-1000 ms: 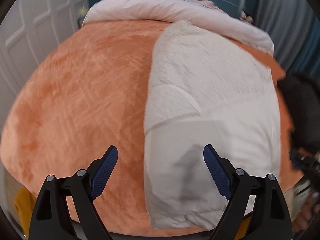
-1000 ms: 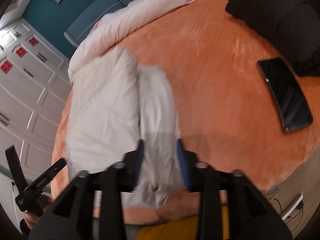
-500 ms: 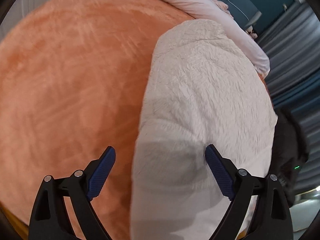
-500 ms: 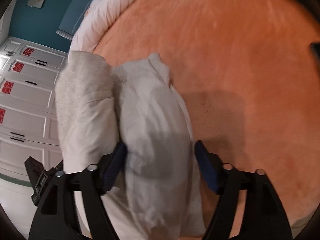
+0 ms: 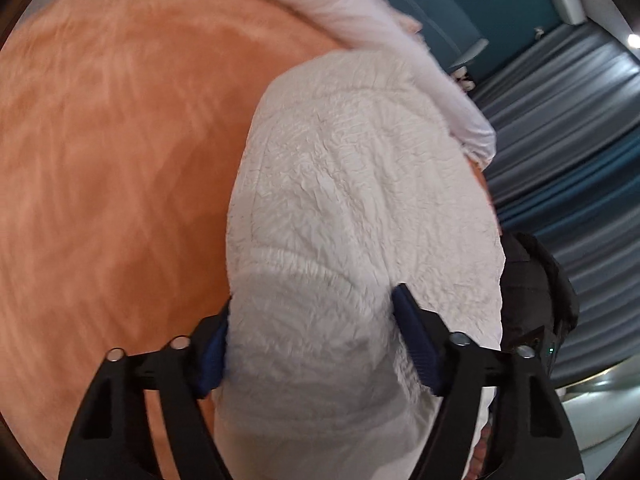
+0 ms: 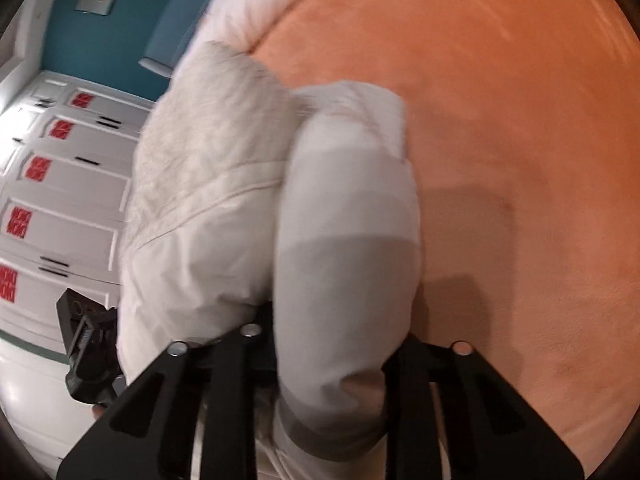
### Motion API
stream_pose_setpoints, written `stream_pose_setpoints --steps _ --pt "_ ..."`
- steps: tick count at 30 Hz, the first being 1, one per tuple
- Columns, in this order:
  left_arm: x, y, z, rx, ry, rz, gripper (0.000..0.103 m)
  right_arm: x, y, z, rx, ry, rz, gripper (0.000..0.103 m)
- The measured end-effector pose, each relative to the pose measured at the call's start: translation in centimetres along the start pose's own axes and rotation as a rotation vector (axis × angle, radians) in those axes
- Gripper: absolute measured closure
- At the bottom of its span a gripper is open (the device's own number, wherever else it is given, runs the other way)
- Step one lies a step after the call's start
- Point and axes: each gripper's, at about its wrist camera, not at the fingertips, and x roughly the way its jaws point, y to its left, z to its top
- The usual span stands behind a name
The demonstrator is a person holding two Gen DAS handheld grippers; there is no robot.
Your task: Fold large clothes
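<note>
A white jacket, fleecy on one face (image 5: 352, 200) and smooth on the other (image 6: 348, 220), lies folded lengthwise on the orange bedspread (image 5: 120, 160). My left gripper (image 5: 314, 348) straddles its near end. Its jaws are closing and both blue pads (image 5: 416, 344) press into the fleece. My right gripper (image 6: 334, 332) is closing on the smooth rolled fold at the jacket's near edge. That cloth bulges up between its fingers and hides the pads. The left gripper's body (image 6: 88, 352) shows at the lower left of the right wrist view.
A pale pink duvet (image 5: 360, 12) is bunched along the far side of the bed. A black garment (image 5: 532, 280) lies right of the jacket. White wardrobe doors (image 6: 60, 184) stand at the left, grey curtains (image 5: 580, 140) at the right. Bare bedspread (image 6: 520, 120) spreads right of the fold.
Both grippers came down and in onto the jacket's near end. The left jaws, wide and empty before, now squeeze the fleece. The right jaws opened around the smooth fold, then closed on it.
</note>
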Motion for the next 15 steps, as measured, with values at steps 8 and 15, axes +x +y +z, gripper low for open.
stream_pose_setpoints --steps 8,15 --pt "-10.5 3.2 6.3 0.09 -0.199 0.022 0.041 3.5 13.9 -0.7 -0.18 -0.095 0.201 0.087" --pt "-14.2 8.7 10.9 0.108 -0.282 0.109 0.041 11.9 21.1 0.1 -0.233 -0.05 0.217 0.087"
